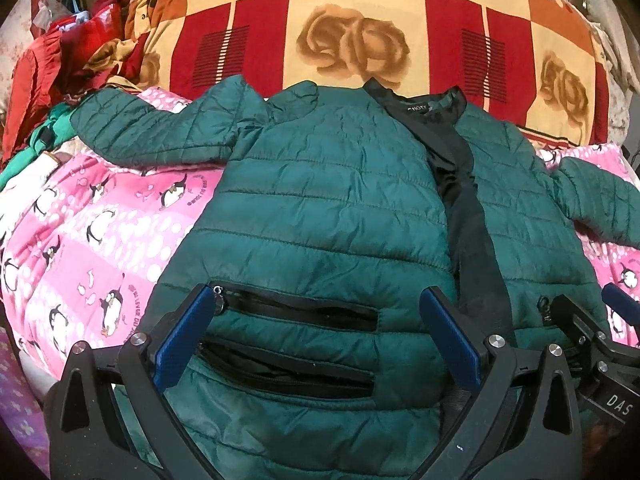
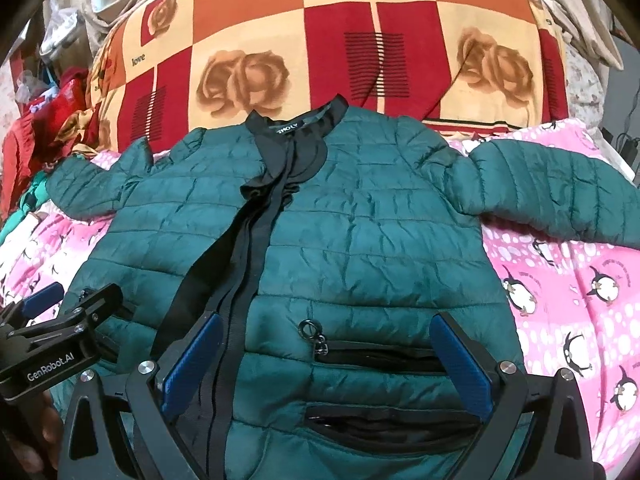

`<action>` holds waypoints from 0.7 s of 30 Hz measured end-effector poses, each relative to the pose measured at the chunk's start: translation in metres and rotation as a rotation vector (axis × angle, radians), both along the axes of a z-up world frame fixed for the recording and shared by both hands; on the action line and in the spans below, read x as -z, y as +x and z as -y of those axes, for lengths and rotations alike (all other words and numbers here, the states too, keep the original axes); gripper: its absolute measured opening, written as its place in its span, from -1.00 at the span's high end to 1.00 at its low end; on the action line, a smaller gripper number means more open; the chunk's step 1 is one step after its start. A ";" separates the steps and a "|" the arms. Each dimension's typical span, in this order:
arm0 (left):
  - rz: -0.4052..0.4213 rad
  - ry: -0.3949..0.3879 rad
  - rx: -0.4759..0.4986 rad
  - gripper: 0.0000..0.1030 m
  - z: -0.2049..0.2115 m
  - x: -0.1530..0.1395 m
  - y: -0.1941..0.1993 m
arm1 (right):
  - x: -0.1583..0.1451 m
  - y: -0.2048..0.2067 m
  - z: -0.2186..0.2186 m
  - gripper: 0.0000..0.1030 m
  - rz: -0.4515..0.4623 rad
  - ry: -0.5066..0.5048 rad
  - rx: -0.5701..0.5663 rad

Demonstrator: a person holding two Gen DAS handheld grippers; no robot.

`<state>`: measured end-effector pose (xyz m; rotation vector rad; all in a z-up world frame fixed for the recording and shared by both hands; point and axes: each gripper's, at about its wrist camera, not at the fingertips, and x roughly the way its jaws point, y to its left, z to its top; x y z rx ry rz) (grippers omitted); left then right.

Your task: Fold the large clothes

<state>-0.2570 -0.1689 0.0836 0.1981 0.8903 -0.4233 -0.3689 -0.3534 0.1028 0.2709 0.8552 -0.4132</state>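
A dark green quilted jacket lies front up on a pink penguin blanket, sleeves spread to both sides, black zipper placket down the middle. It also shows in the right wrist view. My left gripper is open, hovering over the jacket's left pocket near the hem. My right gripper is open over the right pocket near the hem. Each gripper shows at the edge of the other's view: the right one, the left one.
A red, orange and cream rose-print quilt is heaped behind the jacket. A pile of red and green clothes sits at the far left. The pink blanket extends to the right.
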 end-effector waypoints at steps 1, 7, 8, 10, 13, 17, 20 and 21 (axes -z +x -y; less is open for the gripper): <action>0.000 0.001 0.000 -0.99 0.000 0.000 0.000 | 0.001 -0.001 0.001 -1.00 0.008 -0.006 0.008; -0.004 -0.012 0.001 -0.99 0.000 0.000 0.001 | 0.004 0.000 0.008 -1.00 -0.033 0.014 0.020; -0.007 -0.018 0.002 -0.99 -0.001 0.000 0.001 | 0.004 0.000 0.009 -1.00 -0.034 0.017 0.021; -0.014 -0.031 0.004 -0.99 -0.001 0.000 0.002 | 0.005 -0.001 0.008 -1.00 -0.045 0.009 0.024; -0.016 -0.037 0.003 -0.99 -0.002 0.000 0.002 | 0.006 0.001 0.009 -1.00 -0.067 0.018 0.022; -0.019 -0.033 0.007 -0.99 -0.001 0.000 0.002 | 0.009 0.002 0.011 -1.00 -0.054 0.032 0.025; -0.009 -0.031 0.004 -0.99 -0.001 0.000 0.001 | 0.010 0.002 0.012 -1.00 -0.047 0.039 0.030; -0.010 -0.033 0.003 -0.99 -0.001 0.001 0.002 | 0.010 0.002 0.013 -1.00 -0.047 0.046 0.030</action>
